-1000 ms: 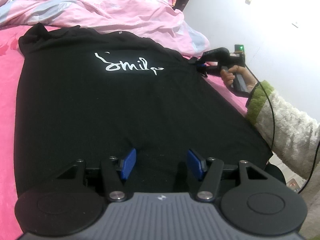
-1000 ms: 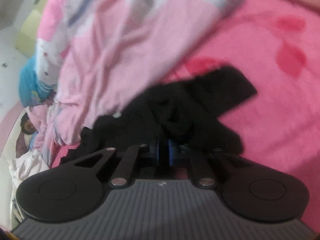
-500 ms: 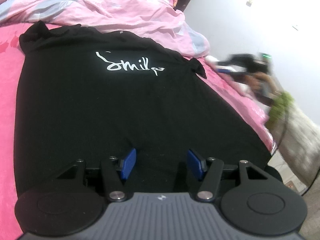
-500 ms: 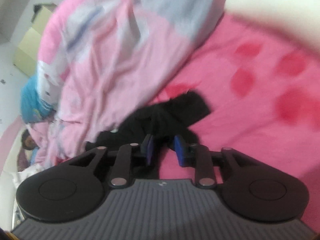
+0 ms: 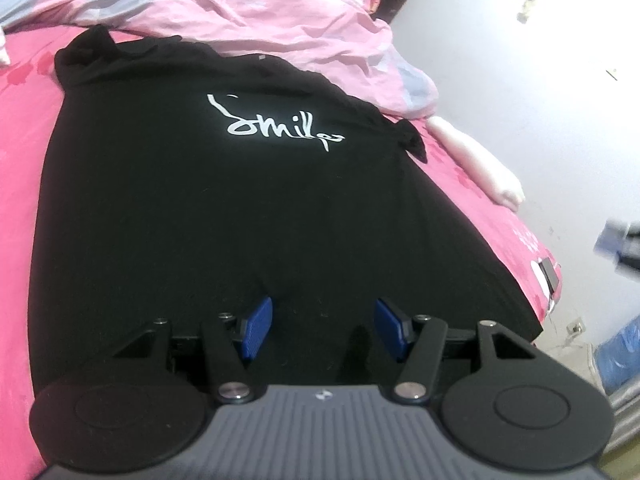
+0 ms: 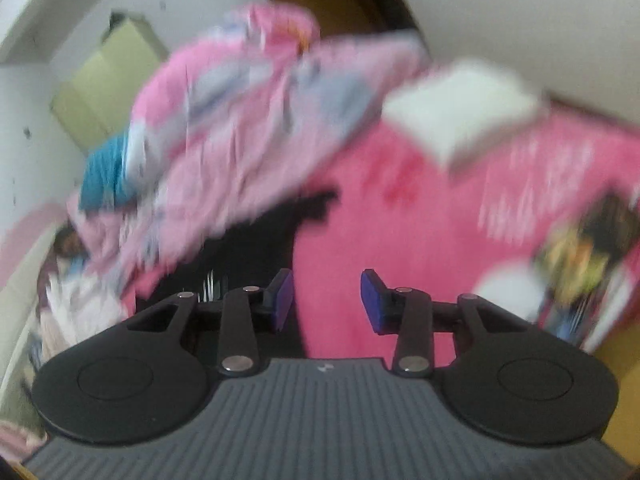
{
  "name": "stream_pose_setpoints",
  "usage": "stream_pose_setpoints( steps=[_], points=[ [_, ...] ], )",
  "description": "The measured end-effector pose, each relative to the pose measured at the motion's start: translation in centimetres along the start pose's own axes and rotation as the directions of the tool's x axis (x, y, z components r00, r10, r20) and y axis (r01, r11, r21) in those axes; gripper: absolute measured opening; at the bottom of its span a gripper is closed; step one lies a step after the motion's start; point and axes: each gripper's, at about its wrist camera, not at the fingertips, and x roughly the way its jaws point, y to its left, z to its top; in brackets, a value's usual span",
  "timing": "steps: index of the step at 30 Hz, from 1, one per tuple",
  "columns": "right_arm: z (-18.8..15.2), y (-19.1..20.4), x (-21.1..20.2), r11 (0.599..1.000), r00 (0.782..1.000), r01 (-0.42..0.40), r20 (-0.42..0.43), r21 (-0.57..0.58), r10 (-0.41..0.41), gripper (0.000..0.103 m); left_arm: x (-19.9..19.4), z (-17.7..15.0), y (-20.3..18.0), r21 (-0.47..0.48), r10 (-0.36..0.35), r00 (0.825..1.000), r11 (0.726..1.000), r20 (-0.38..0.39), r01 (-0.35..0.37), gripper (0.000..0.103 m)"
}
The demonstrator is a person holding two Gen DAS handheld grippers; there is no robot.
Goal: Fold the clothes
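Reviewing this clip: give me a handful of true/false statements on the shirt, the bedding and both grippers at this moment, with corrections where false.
1. The black shirt lies spread out on the pink sheet. True.
2. The shirt's print is red. False: the lettering is white.
3. The left gripper is clamped on the shirt's hem. False: its jaws stand apart over the shirt, gripping nothing.
4. A crumpled pink duvet lies beyond the shirt's collar end. True.
5. The right gripper holds a sleeve. False: its jaws are opening with nothing between them.
6. The right wrist view is blurred. True.
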Motion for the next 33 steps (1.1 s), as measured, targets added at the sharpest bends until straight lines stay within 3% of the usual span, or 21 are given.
stream_pose_setpoints(
  steps=[4,10,12,14,24,29,33],
  points=[
    [-7.1,-0.1,4.9,0.999,0.993,-0.026,-0.116,0.025,0.029,0.030,0.1,0.2,-0.4,0.001,0.022,1.000,1.000,-0.009,-0.022,0.058],
    [-10.2,0.4,6.5,0.998,0.991,-0.045,-0.131,-0.041,0.040,0.024,0.2,0.2,-1.0,0.023,0.054,0.998,0.998,-0.015,-0.053,0.058],
    [-10.7,0.3,7.0,0.998,0.989,-0.042,-0.144,-0.052,0.034,0.009,0.3,0.1,-1.1,0.022,0.059,0.998,0.998,-0.013,-0.058,0.058],
    [-10.9,0.3,6.7,0.997,0.990,-0.056,-0.132,-0.049,0.049,0.003,0.3,0.1,-1.1,0.022,0.062,0.998,0.998,-0.012,-0.062,0.058],
    [-11.1,-0.9,5.4,0.999,0.994,-0.036,-0.107,-0.001,0.036,0.006,0.3,0.2,-1.0,0.024,0.061,0.998,0.998,-0.021,-0.060,0.058],
    [-9.1,0.6,4.0,0.997,1.000,-0.019,-0.026,-0.074,0.017,0.007,0.2,0.1,-1.2,0.036,0.067,0.998,0.997,-0.020,-0.066,0.058],
    [-8.3,4.7,8.0,0.964,0.998,-0.069,-0.031,-0.258,0.063,0.006,0.3,0.0,-1.3,0.044,0.071,0.997,0.997,-0.015,-0.070,0.058]
  ],
)
